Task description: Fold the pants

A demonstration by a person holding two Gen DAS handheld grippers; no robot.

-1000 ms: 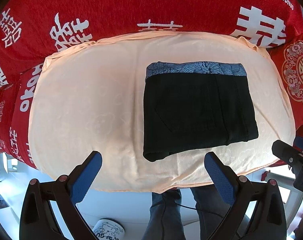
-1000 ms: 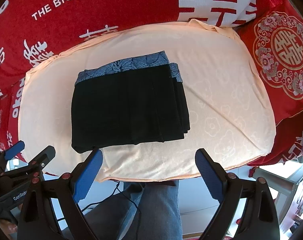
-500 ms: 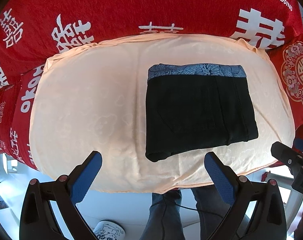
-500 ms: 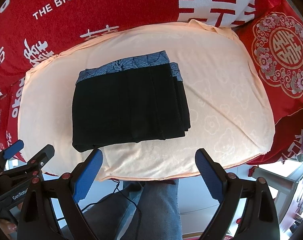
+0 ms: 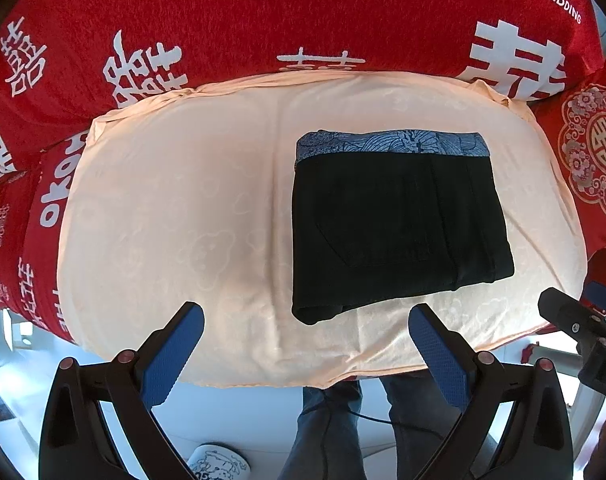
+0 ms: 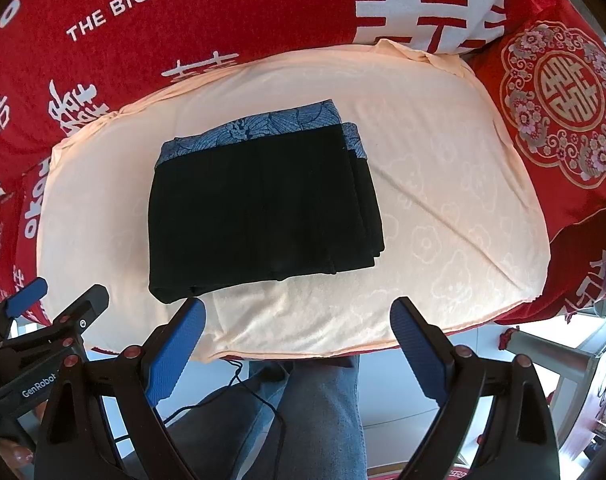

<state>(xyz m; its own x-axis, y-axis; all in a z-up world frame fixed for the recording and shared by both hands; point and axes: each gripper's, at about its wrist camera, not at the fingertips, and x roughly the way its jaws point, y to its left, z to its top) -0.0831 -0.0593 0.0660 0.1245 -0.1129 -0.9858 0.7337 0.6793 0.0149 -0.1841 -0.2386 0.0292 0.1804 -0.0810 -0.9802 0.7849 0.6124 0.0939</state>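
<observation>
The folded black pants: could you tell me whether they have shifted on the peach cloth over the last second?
No. The pants lie where they were on the peach cloth, waistband toward the red cover.

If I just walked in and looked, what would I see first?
Probably the black pants, folded into a neat block with a blue patterned waistband at the far edge, lying on a peach cloth. Behind it, a bright red blanket with big white letters. Both grippers, left and right, are open at the near edge.

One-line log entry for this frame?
pants: folded, on peach cushion | left claw: open, empty | right claw: open, empty
</observation>
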